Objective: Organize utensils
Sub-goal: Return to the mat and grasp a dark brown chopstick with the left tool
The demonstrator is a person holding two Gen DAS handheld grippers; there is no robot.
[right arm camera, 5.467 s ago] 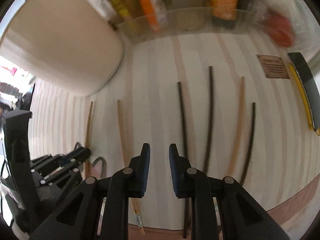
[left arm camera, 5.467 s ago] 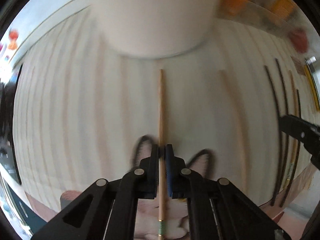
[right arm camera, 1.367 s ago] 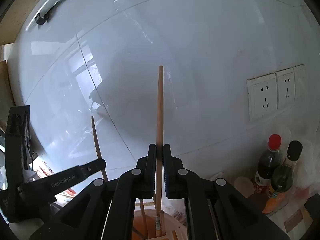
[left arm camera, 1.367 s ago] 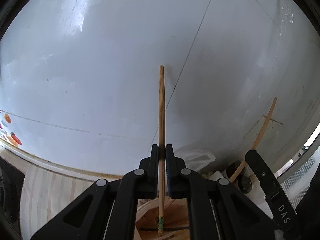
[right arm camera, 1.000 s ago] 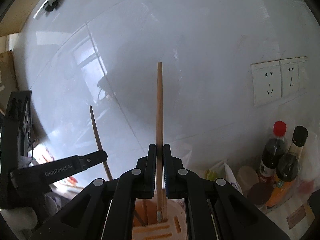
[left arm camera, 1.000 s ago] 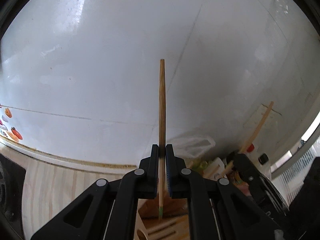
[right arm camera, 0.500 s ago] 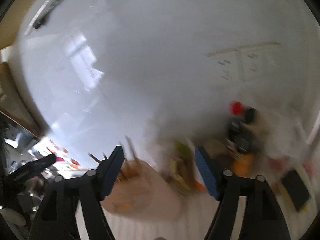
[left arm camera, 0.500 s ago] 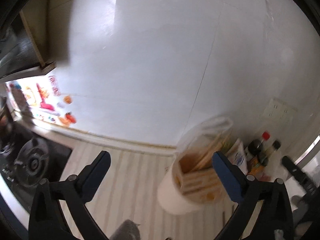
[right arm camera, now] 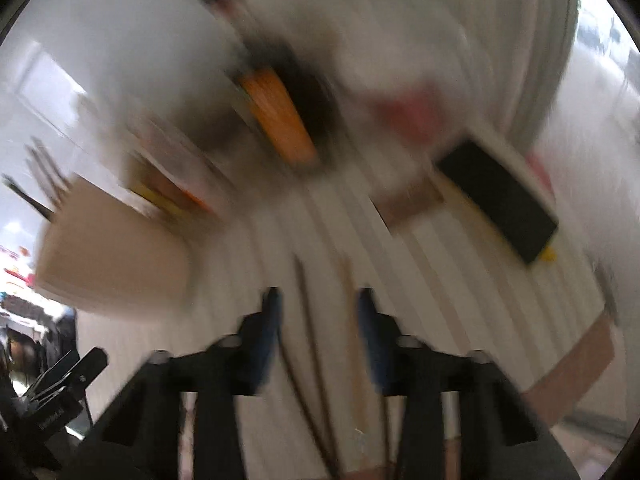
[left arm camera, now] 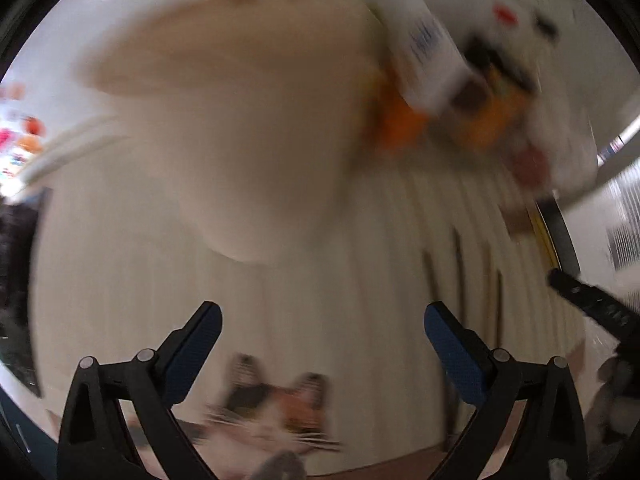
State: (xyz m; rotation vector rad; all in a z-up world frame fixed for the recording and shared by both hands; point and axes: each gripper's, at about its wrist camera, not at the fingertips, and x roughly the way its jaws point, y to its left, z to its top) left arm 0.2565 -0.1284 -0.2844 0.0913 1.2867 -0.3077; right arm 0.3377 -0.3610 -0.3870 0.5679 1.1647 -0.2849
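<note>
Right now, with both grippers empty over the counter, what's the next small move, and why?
Probably lower the right gripper onto one of the chopsticks lying under it. Its jaws, just closing, hold nothing, and several sticks remain on the counter beside the holder.

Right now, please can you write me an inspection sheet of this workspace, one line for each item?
Surface: pale striped counter, blurred.
Job's things: dark and wooden chopsticks lying on the counter; beige holder standing behind.
Clutter: bottles and packets; flat black object; brown card; cat picture at the near edge.
Tongs: left tongs wide open, empty; right tongs partly open, have just been closing, chopsticks beneath them, none gripped.
Cables: nothing seen.
Surroundings: white wall.
</note>
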